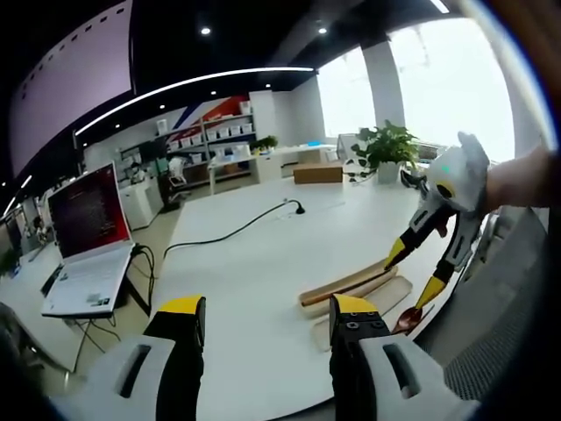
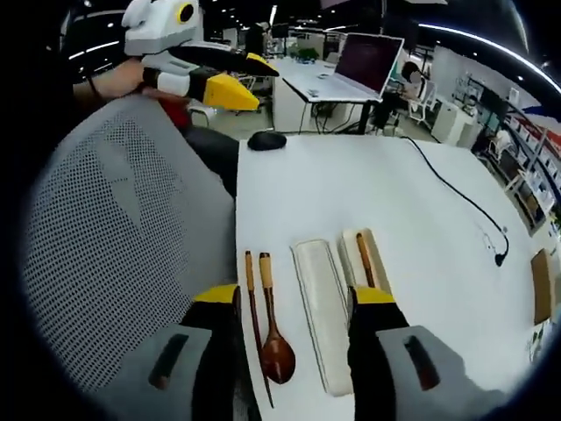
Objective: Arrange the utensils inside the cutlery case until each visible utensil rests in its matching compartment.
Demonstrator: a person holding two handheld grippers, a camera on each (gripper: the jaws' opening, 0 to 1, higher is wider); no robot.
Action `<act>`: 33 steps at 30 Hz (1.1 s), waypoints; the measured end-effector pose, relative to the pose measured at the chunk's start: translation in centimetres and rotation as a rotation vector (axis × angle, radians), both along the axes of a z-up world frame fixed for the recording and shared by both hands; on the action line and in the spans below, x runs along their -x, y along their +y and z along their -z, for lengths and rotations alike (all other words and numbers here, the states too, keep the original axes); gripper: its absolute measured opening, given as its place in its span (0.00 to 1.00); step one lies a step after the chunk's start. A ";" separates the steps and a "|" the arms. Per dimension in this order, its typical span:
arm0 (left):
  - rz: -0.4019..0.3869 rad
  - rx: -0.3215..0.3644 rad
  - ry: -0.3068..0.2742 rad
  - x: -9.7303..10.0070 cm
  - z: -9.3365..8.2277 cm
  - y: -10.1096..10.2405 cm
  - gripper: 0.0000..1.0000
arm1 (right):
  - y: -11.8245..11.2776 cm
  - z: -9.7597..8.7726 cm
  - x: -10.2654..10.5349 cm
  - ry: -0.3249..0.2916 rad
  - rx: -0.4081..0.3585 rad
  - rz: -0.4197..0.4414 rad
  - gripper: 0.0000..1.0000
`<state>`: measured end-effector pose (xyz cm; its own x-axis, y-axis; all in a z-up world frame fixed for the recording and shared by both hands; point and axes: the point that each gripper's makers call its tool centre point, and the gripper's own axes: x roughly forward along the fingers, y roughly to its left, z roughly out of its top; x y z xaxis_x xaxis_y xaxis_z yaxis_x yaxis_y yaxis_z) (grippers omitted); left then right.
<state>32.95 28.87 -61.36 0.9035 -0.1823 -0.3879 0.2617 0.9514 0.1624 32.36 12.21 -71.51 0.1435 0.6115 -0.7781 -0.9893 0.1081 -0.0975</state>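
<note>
Wooden spoon (image 2: 276, 351) and chopsticks (image 2: 252, 307) beside cream case (image 2: 323, 324), near table edge: clumsy pinch risks knocking off. Right gripper (image 2: 294, 324) jaws apart, left gripper (image 1: 267, 324) apart, both empty.

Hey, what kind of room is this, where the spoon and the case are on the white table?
Most likely an open-plan office or lab: an open laptop on a side desk, shelving with storage boxes at the back, a mesh office chair beside the white table, and a potted plant.
</note>
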 end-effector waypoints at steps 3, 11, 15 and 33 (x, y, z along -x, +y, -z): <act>0.000 -0.001 0.000 0.0 0.0 0.0 0.58 | 0.0 0.6 0.4 0.001 0.026 -0.018 0.45; -0.002 0.001 0.000 0.0 0.0 0.0 0.58 | 0.1 2.1 2.6 0.065 0.055 -0.080 0.26; 0.003 -0.003 -0.002 0.0 0.0 0.0 0.58 | -0.1 3.1 3.4 0.098 0.079 -0.110 0.24; 0.000 0.001 0.005 0.0 0.1 0.0 0.58 | -0.1 5.7 5.1 0.145 0.154 -0.166 0.18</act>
